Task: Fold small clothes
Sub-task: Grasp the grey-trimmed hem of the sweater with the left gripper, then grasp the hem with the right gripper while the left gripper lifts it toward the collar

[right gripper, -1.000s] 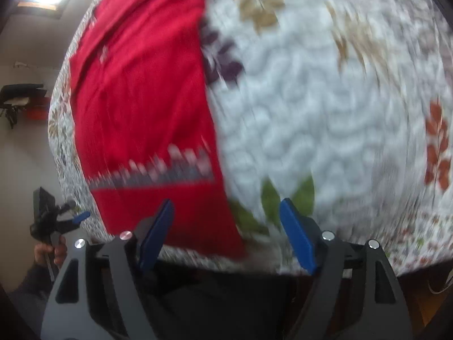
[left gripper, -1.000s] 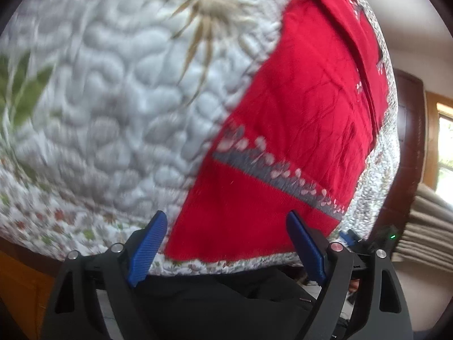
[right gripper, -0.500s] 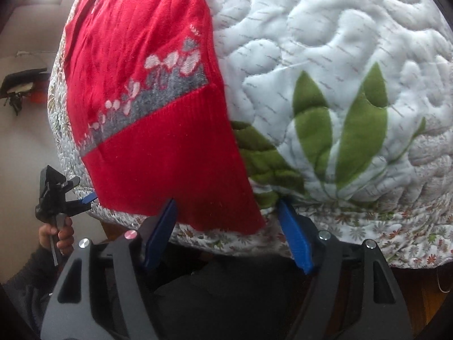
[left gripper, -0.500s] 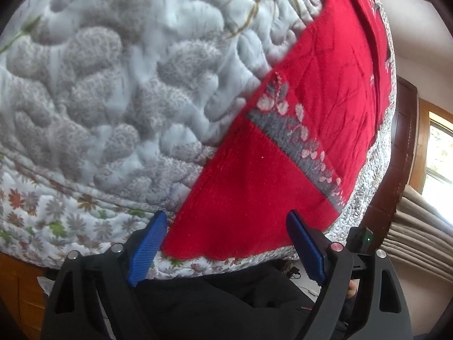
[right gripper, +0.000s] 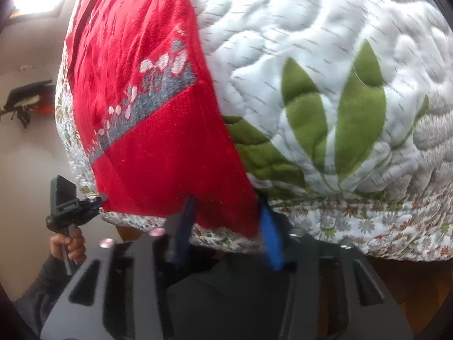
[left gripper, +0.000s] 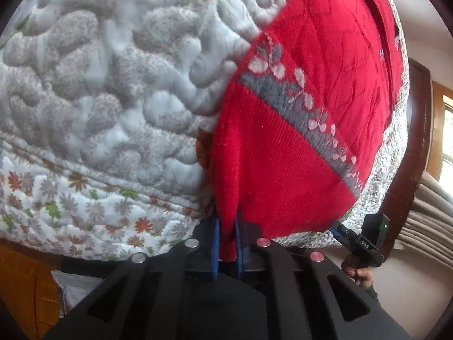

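Blue fingers (left gripper: 214, 243) of the left gripper (left gripper: 226, 245) are pressed close together, and they pinch one near corner of the red sweater (left gripper: 305, 130). That corner is pulled up into a thin fold between them. The right gripper (right gripper: 226, 233) is partly open. Its two blue fingers (right gripper: 270, 240) stand apart, one on each side of the sweater's other near corner. They are not squeezing it. The cloth is a bit blurry there, so I cannot tell if a finger touches it.

One sweater is here. It is bright red and knitted, with a ribbed band along the bottom. Above the band runs a grey stripe (left gripper: 286, 99) with small pale flower shapes on it. The sweater lies mostly flat on the bed (left gripper: 93, 204), and its bottom hem sits right at the near edge of the bed.

One quilt (right gripper: 325, 45) covers the bed. It is white and puffy, with green leaves (right gripper: 359, 107) stitched on it and a border of little flowers along the near edge.

Two grippers are in use, and each camera shows the other one held in a hand (right gripper: 69, 242) off the near edge.

Bare quilt stretches wide on both long sides of the sweater. Beyond the near edge there is only dark clothing (right gripper: 226, 289) below the grippers.
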{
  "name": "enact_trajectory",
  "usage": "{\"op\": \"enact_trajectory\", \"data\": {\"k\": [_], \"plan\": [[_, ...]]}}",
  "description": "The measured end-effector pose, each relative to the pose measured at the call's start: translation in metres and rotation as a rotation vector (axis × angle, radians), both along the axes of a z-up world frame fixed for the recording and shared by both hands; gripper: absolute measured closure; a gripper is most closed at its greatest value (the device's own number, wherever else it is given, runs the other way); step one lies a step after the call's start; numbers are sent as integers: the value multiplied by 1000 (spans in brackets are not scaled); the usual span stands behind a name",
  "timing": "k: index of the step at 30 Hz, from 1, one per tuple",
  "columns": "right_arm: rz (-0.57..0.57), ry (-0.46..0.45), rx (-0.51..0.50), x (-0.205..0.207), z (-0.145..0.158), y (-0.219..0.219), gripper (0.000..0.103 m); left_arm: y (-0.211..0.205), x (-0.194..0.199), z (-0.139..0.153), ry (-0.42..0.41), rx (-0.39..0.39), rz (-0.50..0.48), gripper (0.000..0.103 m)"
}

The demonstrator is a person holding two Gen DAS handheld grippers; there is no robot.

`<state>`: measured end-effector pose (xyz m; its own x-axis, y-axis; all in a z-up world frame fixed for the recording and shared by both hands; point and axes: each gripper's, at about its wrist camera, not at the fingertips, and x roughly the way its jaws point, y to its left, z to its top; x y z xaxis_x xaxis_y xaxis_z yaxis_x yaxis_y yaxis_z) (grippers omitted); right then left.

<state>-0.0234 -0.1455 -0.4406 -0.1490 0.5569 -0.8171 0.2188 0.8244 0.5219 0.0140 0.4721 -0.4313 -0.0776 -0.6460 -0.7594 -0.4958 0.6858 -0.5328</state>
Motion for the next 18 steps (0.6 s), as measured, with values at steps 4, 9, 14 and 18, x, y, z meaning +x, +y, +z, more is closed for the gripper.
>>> {"op": "enact_trajectory", "data": {"k": [4, 9, 14, 18], "plan": [[-14, 0, 6, -5, 8, -6, 94, 3, -3, 15, -22, -15, 38, 96], [-42, -30, 50, -13, 28, -9, 96, 15, -13, 35, -72, -38, 69, 96], [-101, -58, 121, -17, 52, -17, 97, 24, -18, 61, -135, -49, 125, 96], [-139, -95, 169, -20, 70, -23, 97, 34, -24, 81, -186, -61, 133, 97]]}}
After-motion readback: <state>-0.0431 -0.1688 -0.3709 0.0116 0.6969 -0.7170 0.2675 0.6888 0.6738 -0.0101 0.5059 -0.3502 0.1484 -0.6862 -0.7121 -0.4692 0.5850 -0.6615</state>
